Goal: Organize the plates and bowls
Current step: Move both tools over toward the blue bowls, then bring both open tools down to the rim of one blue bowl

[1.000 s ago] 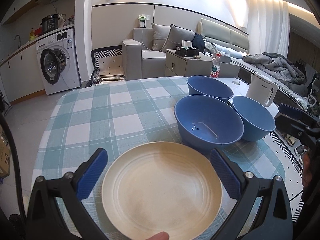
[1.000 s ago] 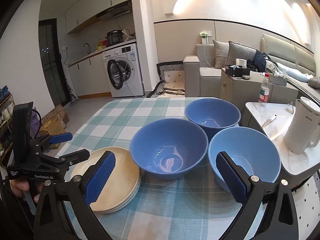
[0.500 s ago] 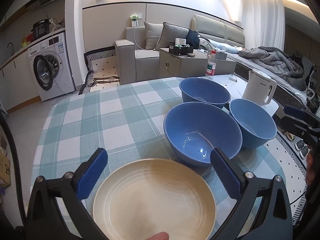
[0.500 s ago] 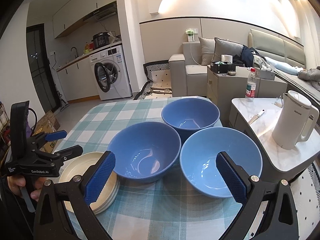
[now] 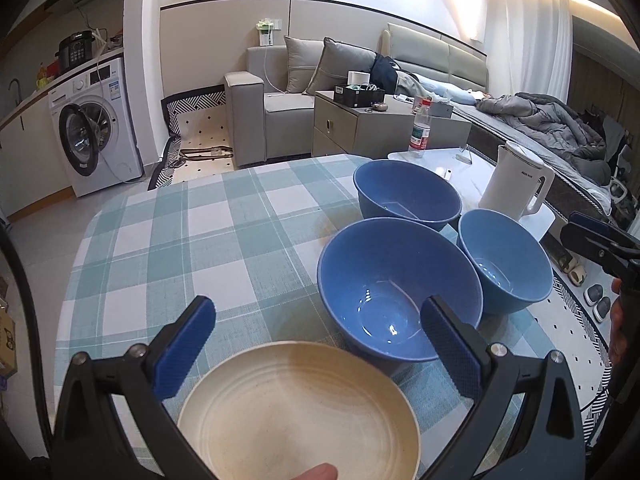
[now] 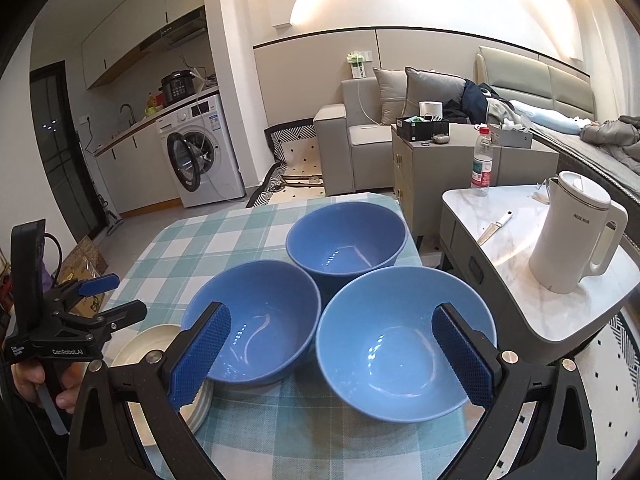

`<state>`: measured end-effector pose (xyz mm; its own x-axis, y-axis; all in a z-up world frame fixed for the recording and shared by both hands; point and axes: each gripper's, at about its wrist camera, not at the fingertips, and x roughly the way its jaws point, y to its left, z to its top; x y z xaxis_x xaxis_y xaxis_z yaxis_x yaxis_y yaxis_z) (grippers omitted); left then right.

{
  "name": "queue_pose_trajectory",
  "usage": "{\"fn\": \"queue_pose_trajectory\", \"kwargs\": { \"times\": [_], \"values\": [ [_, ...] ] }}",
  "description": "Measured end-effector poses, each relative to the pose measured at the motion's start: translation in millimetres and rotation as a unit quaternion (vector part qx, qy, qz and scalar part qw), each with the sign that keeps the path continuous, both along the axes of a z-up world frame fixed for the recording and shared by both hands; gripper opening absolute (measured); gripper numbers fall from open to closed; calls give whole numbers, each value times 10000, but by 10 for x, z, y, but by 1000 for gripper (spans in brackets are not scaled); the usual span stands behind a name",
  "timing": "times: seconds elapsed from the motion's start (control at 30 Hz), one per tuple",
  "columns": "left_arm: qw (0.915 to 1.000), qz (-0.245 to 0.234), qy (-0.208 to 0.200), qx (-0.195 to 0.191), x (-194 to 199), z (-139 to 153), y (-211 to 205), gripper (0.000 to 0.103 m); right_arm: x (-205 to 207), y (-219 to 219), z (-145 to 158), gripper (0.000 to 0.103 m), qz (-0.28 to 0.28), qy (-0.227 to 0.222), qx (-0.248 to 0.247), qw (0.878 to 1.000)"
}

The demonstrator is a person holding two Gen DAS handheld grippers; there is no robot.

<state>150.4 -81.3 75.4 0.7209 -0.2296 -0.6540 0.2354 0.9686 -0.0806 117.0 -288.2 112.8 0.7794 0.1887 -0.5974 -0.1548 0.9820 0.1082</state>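
the left gripper (image 5: pixel 316 344) hangs with its blue pads spread wide, grasping nothing, above the far edge of the cream plates (image 5: pixel 298 412), which lie flat in a low stack on the checked tablecloth (image 5: pixel 192 240). the stack's near rim runs out of the bottom of the left wrist view, where a fingertip (image 5: pixel 316 472) shows at its edge. just beyond the plates, touching or nearly so, sits the middle blue bowl (image 5: pixel 400 284); its near wall shows behind the left gripper's right-hand pad.

the right gripper (image 6: pixel 334 350) is likewise released, pads far apart and holding nothing, and the lighter blue bowl (image 6: pixel 404 344) lies between them, a little beyond the pads and not touched by either. it sits at the table's near right corner, hard against the middle blue bowl (image 6: pixel 252 320) on its left and the far blue bowl (image 6: pixel 346 240) behind. all three bowls stand upright, mouths open to the ceiling, clustered in a triangle; being round, they point no way along the table.

right of the lighter blue bowl stands a marble side table (image 6: pixel 520 280) bearing a white kettle (image 6: pixel 572 232), a water bottle (image 6: pixel 482 162) and a knife (image 6: pixel 496 227). behind the bowls are a grey sofa (image 6: pixel 360 136) and a low cabinet (image 6: pixel 424 168); off to their left, a washing machine (image 6: pixel 200 152) with its door open under a kitchen counter.
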Motion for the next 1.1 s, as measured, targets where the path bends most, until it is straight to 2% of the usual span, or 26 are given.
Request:
{"fn": "queue_pose_trajectory", "kwargs": {
  "times": [0.43,0.83,1.1],
  "values": [
    [9999,121,52,18,342,76,52,103,339,-216,-8,102,-254,104,165,9995],
    [10000,-5,-8,82,683,135,-76,103,671,-377,28,102,-443,161,170,9987],
    [10000,76,11,61,889,103,-80,103,873,-408,-79,102,-506,324,116,9981]
  ]
}}
